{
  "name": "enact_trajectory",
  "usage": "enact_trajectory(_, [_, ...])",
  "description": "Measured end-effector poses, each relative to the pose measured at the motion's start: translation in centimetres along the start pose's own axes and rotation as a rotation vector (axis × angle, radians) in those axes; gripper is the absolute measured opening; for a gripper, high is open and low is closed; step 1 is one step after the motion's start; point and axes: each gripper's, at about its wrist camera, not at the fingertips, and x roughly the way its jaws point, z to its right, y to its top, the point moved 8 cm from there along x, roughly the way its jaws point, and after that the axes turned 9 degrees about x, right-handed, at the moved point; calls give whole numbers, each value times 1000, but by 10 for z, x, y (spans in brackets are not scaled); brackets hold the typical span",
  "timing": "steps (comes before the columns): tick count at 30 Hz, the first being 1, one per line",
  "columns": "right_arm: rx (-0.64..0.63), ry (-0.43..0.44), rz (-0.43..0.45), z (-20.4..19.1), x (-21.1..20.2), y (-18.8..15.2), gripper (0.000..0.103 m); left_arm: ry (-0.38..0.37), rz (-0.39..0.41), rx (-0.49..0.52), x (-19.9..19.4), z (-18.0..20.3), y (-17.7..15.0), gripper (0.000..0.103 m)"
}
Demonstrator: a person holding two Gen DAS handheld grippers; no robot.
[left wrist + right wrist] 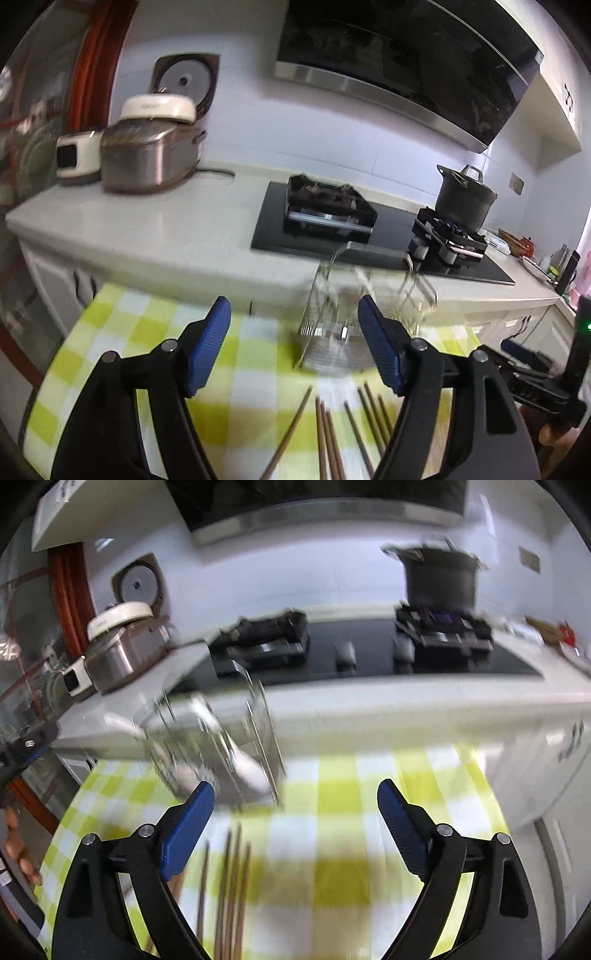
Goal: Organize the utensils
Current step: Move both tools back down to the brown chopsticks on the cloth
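- Chopsticks [328, 432]: a loose bundle of thin brown wooden sticks, lying roughly parallel on the checked cloth; lower centre of the left wrist view, lower left [229, 886] of the right wrist view, blurred there.
- Wire utensil holder [343, 314]: metal mesh basket with a flat plate at its back, standing on the cloth just beyond the chopsticks; centre of the left view, left of centre [218, 746] in the right view, blurred.
- Tabletop [140, 332]: covered with a yellow-green and white checked cloth.
- Left tongs [293, 345]: blue pads spread wide, nothing between them; tilted downward above the chopsticks' far ends, the right pad overlapping the holder in the frame.
- Right tongs [295, 830]: pads spread wide and empty, tilted downward over bare cloth, chopsticks beneath the left pad.
- Background: black pot [463, 201] on the hob, upper right.
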Motion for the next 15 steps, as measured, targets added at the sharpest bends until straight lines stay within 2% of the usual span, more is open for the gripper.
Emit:
enact_trajectory(5, [63, -39, -115, 23, 1, -65, 84, -5, -57, -10, -23, -11, -62, 72])
enact_trajectory(7, [78, -40, -168, 30, 0, -91, 84, -8, -109, 18, -28, -11, -92, 72])
enact_trajectory(11, [53, -56, -258, 38, 2, -124, 84, -31, -196, 79, -35, -8, -138, 72])
enact_trajectory(15, [-4, -50, -306, 29, 5, -141, 84, -65, -274, 137, -28, -1, -164, 72])
